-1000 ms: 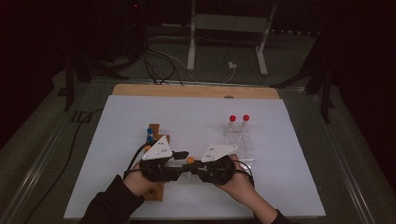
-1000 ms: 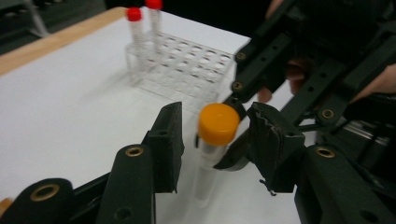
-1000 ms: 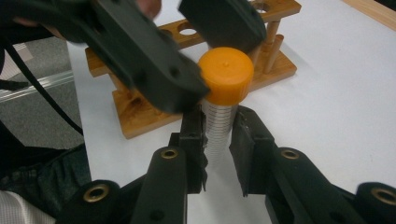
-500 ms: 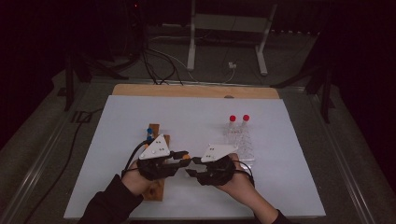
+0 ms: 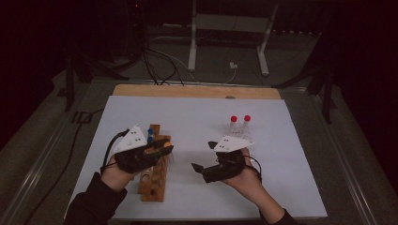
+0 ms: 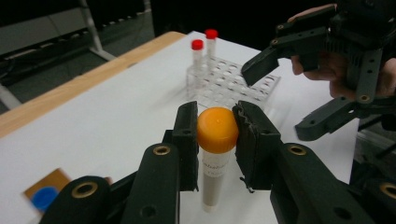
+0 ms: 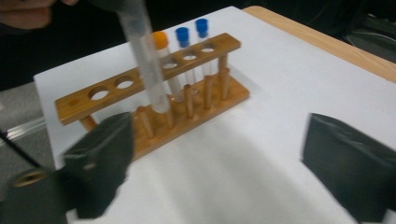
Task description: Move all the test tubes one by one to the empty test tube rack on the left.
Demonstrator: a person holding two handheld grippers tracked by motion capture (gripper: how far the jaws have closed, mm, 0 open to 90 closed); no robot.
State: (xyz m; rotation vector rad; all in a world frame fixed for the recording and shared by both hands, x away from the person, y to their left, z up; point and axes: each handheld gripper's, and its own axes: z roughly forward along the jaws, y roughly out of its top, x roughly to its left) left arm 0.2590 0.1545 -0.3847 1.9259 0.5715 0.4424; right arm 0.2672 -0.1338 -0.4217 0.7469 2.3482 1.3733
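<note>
Handover done: your left tongs (image 6: 215, 140) clench the orange-capped tube (image 6: 216, 154), right tongs (image 5: 199, 169) just released and empty; next, lower it into the wooden rack (image 5: 155, 180) near the bench's left edge.

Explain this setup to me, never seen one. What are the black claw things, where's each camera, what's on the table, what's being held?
No robot here: a person holds a hand-operated two-jaw gripper in each hand. The high view looks down from above the person's side of the white table. It shows the left gripper over a wooden tube rack and the right gripper beside it. The other two pictures come from cameras riding on the grippers, looking along their own black jaws.

On the table: the wooden tube rack with an orange-capped and two blue-capped tubes in it, and a clear plastic rack with two red-capped tubes.

Held: the left gripper is shut just below the cap of an orange-capped tube, which hangs above the wooden rack. The right gripper's jaws have just opened and stand wide apart, with nothing between them.
</note>
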